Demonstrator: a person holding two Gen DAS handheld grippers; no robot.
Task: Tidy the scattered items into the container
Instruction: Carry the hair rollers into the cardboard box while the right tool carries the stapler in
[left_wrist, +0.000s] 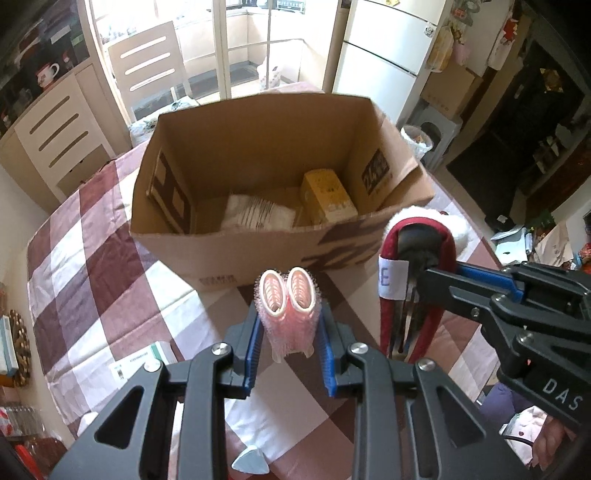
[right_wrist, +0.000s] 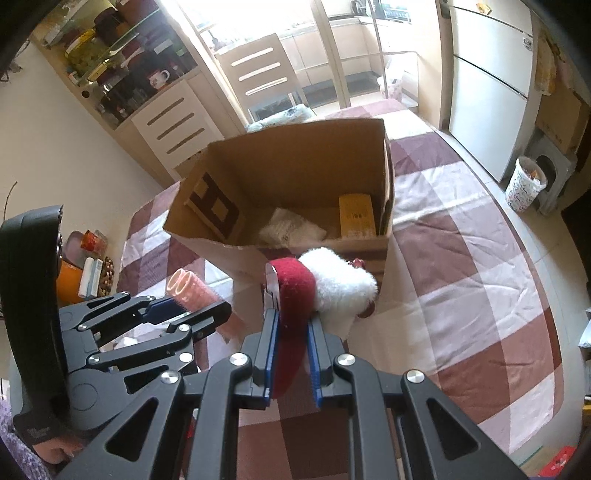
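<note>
Closest to you, your left gripper (left_wrist: 288, 325) is squeezing a pair of pink hair rollers (left_wrist: 287, 310). The two blue pads (left_wrist: 254, 347) press on them from both sides, so the rollers stand up with their open ends facing forward. That looks like a good hold, because the soft rollers cannot roll away.

Right next to it, your right gripper (right_wrist: 290, 354) is pinching a red headband (right_wrist: 293, 295) with a fluffy white bit (right_wrist: 343, 280) on top. The band sits between the blue pads (right_wrist: 267, 354), and the fluffy part sticks out in front. In the left view the headband (left_wrist: 413, 277) curves up like an arch and has a white paper tag on it.

Both things are up off the checked tablecloth (left_wrist: 92, 240), not lying on it. You hold them just in front of the cardboard box (left_wrist: 280, 236), near its front wall.

A bit farther on, the box is open on top. Inside are a yellow carton (left_wrist: 327, 197) and a white packet (left_wrist: 258, 214), so some tidying looks done. I think the next move is to lift both things over the front wall and let go. Go high enough, or the fluffy part may bump the edge.

A small white and green box (left_wrist: 144, 360) lies on the cloth to your left. It may still need putting away.
</note>
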